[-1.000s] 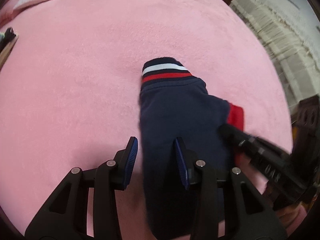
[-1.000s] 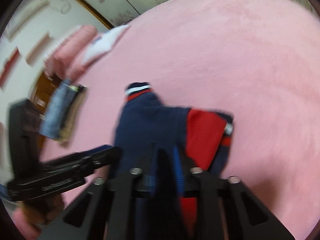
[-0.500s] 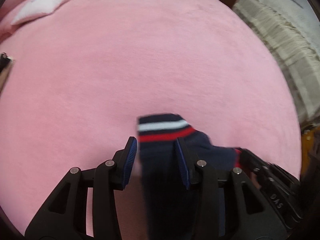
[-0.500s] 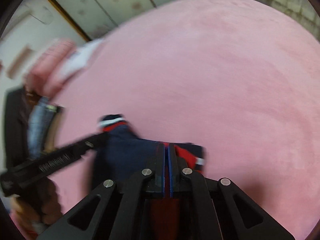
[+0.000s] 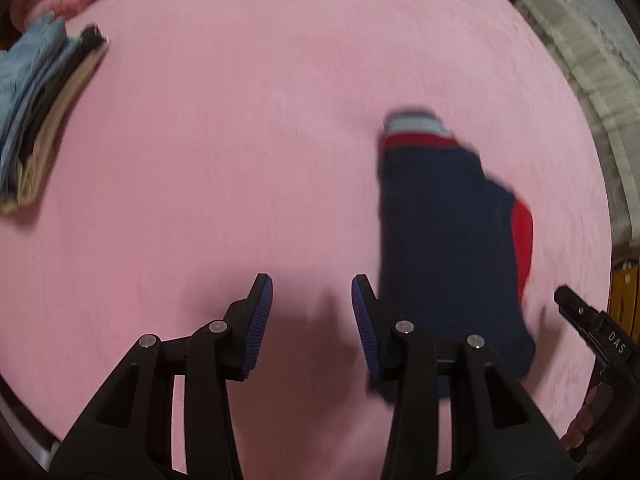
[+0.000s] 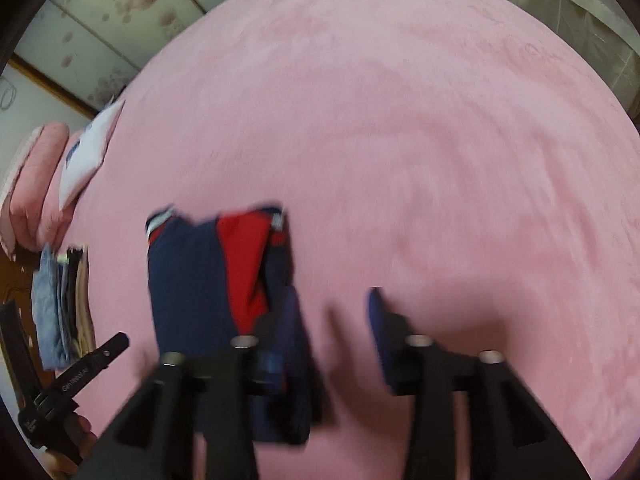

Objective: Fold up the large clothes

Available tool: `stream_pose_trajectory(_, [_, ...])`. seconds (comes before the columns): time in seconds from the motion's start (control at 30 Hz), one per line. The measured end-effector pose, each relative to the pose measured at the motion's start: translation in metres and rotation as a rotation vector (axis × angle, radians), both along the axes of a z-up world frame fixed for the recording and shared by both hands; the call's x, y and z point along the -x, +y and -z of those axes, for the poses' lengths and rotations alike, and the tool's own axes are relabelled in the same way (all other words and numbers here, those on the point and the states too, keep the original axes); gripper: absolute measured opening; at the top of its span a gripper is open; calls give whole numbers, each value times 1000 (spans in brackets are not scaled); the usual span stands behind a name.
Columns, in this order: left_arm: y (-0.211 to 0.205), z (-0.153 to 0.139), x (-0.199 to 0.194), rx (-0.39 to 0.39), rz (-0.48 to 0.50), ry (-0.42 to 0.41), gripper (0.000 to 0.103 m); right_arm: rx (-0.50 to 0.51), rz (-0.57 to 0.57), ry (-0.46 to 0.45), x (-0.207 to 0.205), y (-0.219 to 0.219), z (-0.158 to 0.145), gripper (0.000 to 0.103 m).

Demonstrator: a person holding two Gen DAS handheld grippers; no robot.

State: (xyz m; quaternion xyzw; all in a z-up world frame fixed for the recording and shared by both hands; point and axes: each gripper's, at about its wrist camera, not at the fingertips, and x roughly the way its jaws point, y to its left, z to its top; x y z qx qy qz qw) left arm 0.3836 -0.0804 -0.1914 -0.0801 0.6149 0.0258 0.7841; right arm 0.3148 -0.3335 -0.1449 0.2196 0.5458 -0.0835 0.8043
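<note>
A folded navy and red garment with a striped cuff lies flat on the pink blanket. My left gripper hovers just left of it, jaws apart with only blanket between them. In the right wrist view the same garment lies to the left of my right gripper, whose jaws are opening with nothing between them; its left finger overlaps the garment's right edge. Each gripper's tip shows at the edge of the other's view.
A stack of folded clothes, denim on top, sits at the blanket's left edge, also seen as the stack. Pink pillows and a white cushion lie beyond it. A pale quilted cover borders the right side.
My right gripper was shut on the garment and has opened and drawn right of it. My left gripper, which straddled the navy cloth, has shifted left off it. The garment now lies free.
</note>
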Motion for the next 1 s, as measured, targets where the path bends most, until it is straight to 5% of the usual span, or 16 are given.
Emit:
stream_pose_trajectory(0.13, [-12, 6, 22, -18, 16, 64, 38, -9, -89, 76, 24, 28, -7, 53])
stream_pose_trajectory(0.2, [-25, 9, 33, -6, 17, 85, 47, 22, -131, 110, 30, 43, -8, 68])
stream_pose_trajectory(0.27, [-29, 3, 49, 4, 32, 89, 59, 66, -184, 125, 38, 60, -14, 71])
stream_pose_trajectory(0.57, [-42, -31, 69, -34, 89, 55, 79, 101, -294, 147, 54, 92, -48, 92])
stream_pose_trajectory(0.73, [-42, -41, 64, -73, 115, 41, 80, 102, -296, 147, 61, 87, -71, 94])
stream_pose_trajectory(1.0, [-47, -39, 65, -70, 124, 47, 80, 128, -293, 136, 41, 86, -66, 95])
